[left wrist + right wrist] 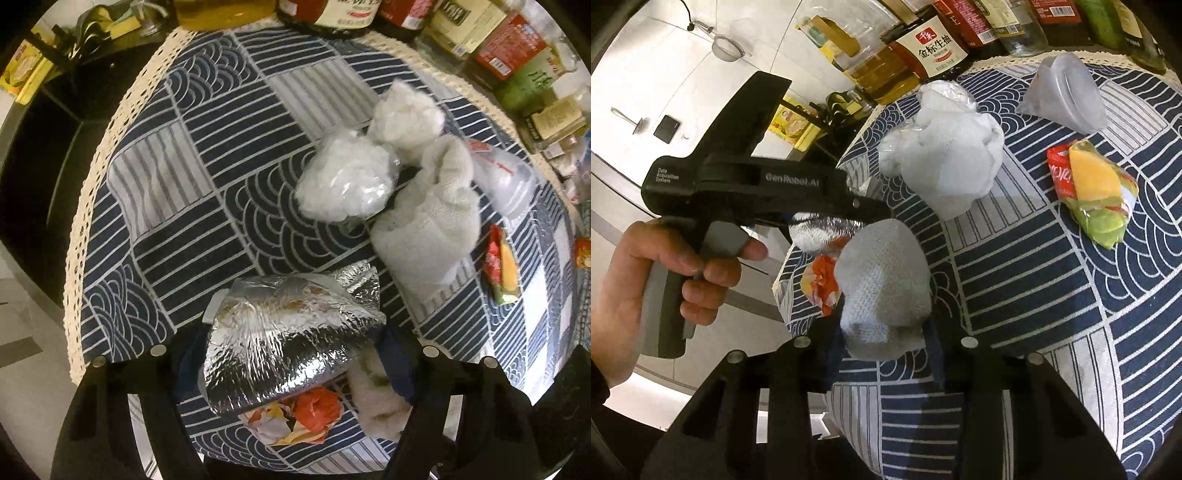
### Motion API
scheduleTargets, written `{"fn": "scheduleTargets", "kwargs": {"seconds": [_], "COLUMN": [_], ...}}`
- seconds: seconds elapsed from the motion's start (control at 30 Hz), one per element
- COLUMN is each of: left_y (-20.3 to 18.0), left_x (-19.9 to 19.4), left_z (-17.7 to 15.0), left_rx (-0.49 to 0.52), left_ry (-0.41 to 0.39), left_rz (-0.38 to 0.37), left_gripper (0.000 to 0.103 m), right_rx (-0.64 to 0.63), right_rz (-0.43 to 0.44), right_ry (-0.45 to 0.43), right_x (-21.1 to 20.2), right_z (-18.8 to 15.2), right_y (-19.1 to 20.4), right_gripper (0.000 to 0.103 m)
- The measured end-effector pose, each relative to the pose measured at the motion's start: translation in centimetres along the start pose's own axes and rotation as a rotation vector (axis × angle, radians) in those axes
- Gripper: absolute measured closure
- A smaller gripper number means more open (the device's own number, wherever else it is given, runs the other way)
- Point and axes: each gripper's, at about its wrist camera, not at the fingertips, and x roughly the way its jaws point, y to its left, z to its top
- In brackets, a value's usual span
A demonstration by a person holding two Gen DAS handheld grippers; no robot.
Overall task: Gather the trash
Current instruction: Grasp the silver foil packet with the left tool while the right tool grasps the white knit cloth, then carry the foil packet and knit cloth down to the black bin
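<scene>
My left gripper [291, 354] is shut on a silver foil bag [291, 332], seen also in the right wrist view [820, 229], held over the table's near edge. My right gripper [882, 332] is shut on a crumpled white paper towel [882, 280], visible beside the foil in the left wrist view [373, 395]. An orange and white crumpled wrapper [299, 417] lies under the foil bag. More trash lies on the blue patterned tablecloth [207, 155]: a clear bag of white stuffing [347, 181], a white towel wad [432, 206], a clear plastic cup [1067, 96] and a red-green-orange wrapper [1093, 192].
Sauce and oil bottles [923, 48] stand along the table's far edge. A yellow box [26, 74] sits on a dark shelf to the left. The table edge with its cream lace trim [88, 206] drops to the floor at left.
</scene>
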Motion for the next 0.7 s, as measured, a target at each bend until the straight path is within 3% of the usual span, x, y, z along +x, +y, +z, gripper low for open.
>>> {"fn": "scheduleTargets", "kwargs": {"seconds": [0.23, 0.7], "left_y": [0.9, 2.9], "left_x": [-1.7, -6.3], "left_z": [-0.3, -2.8], "left_rx": [0.0, 0.103], "left_ry": [-0.063, -0.166], "left_rz": [-0.032, -0.143], "left_gripper": [0.027, 0.027], "right_rx": [0.024, 0.072], "right_rz": [-0.045, -0.28], "right_ry": [-0.028, -0.15], "right_x": [-2.0, -7.6], "right_z": [-0.3, -2.7], "right_y": [-0.3, 3.4], "right_gripper": [0.064, 0.064]}}
